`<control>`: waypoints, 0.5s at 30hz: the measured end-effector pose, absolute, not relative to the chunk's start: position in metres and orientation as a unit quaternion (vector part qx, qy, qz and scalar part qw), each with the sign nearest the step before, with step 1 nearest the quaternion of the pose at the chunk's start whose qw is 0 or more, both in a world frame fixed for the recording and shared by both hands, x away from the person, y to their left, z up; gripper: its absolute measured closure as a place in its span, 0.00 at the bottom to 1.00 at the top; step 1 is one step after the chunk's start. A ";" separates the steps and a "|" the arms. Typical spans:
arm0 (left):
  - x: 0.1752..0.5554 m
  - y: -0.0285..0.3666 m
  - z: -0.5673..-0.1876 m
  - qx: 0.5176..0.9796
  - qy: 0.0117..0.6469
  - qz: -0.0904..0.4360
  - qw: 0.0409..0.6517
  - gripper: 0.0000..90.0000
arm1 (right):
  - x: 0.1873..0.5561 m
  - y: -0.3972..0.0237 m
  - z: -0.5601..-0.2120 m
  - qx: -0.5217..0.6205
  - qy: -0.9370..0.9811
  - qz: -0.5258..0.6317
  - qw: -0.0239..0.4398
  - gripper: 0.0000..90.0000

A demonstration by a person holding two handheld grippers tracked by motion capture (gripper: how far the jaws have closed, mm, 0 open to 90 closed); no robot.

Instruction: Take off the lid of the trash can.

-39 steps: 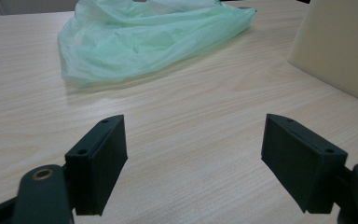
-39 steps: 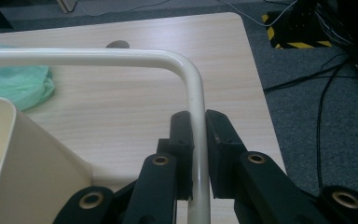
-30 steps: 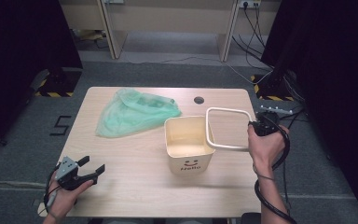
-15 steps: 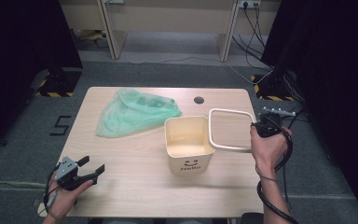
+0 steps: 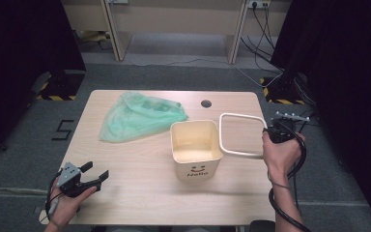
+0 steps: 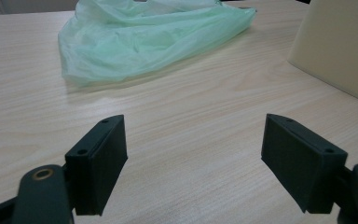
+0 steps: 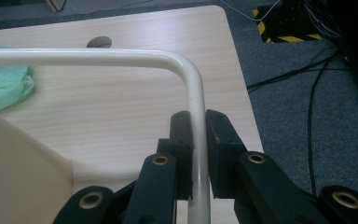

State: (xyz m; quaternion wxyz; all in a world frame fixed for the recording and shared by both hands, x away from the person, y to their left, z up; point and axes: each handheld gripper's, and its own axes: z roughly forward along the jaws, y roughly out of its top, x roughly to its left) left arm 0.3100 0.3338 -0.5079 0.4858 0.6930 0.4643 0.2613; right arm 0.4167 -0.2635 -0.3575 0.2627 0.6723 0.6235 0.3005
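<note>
From the high view, your right tool [image 5: 264,137] is clamped on the right-hand bar of the cream rectangular ring frame [image 5: 241,136], which hangs just to the right of the open cream bin [image 5: 196,150]. Compared with a second ago the frame has tipped from nearly upright to flatter, its near edge now overlapping the bin's right rim; I read that as the frame lifted off and held aside, leaving the bin's mouth free for the green plastic bag [image 5: 140,116] lying on the tabletop [image 5: 140,193] to the bin's left. Your left tool [image 5: 89,176] has not moved; it rests near the tabletop's front left corner with its jaws wide and nothing in them. Whether the frame touches the bin's rim or merely passes in front of it is hard to tell from here.

In the left gripper view, the wide-open jaws frame bare tabletop. The bag [image 6: 144,37] lies well ahead, cut off at the top edge, and a slanting wall of the bin [image 6: 340,51] enters at the right.

In the right gripper view, the jaws are narrow, pinching the frame's bar [image 7: 196,140] just below its rounded corner. The frame's far side runs out of the picture at the left, a corner of the bin [image 7: 18,172] fills the lower left, and a scrap of the bag [image 7: 4,86] shows beyond it.
</note>
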 end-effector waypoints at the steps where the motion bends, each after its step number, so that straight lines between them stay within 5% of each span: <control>1: 0.310 0.334 -0.508 0.693 0.464 0.261 0.486 0.23 | 0.416 -0.264 -0.357 0.674 0.622 0.299 0.261 0.91; 15: 0.310 0.333 -0.508 0.694 0.463 0.261 0.486 0.23 | 0.416 -0.272 -0.359 0.679 0.617 0.298 0.261 0.91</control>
